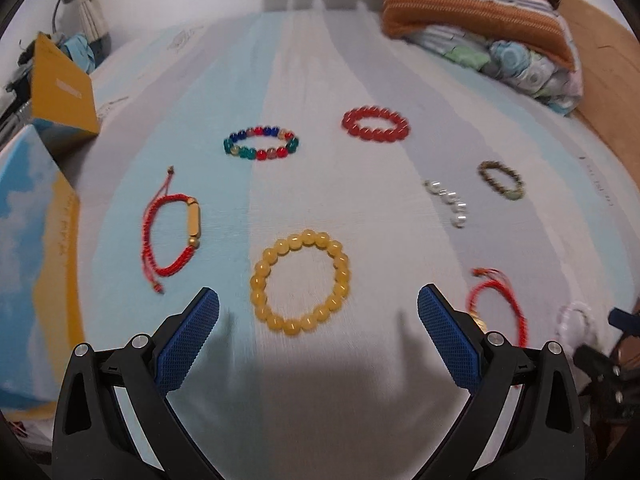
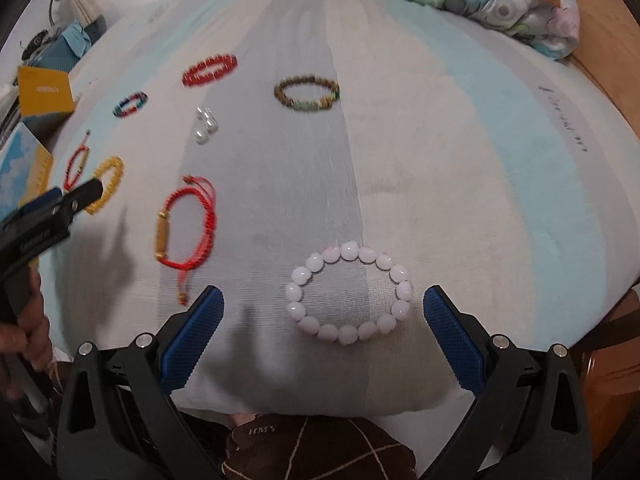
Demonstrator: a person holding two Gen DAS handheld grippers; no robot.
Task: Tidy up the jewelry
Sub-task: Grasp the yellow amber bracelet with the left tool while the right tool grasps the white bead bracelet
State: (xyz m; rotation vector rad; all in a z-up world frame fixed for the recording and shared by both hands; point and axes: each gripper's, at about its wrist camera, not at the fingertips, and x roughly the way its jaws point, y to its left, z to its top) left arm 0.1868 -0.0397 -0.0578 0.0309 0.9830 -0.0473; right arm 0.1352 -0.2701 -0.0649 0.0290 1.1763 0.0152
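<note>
Bracelets lie spread on the striped bed sheet [image 1: 304, 80]. Far left, yellow box [image 1: 60, 92]. Left gripper [image 1: 318, 312] jaws released, empty, just short of the yellow bead bracelet [image 1: 300, 282]. Right gripper [image 2: 324, 312] jaws released, straddling the near side of the white bead bracelet [image 2: 348, 292]. Folded bedding [image 1: 480, 20] far right.
</note>
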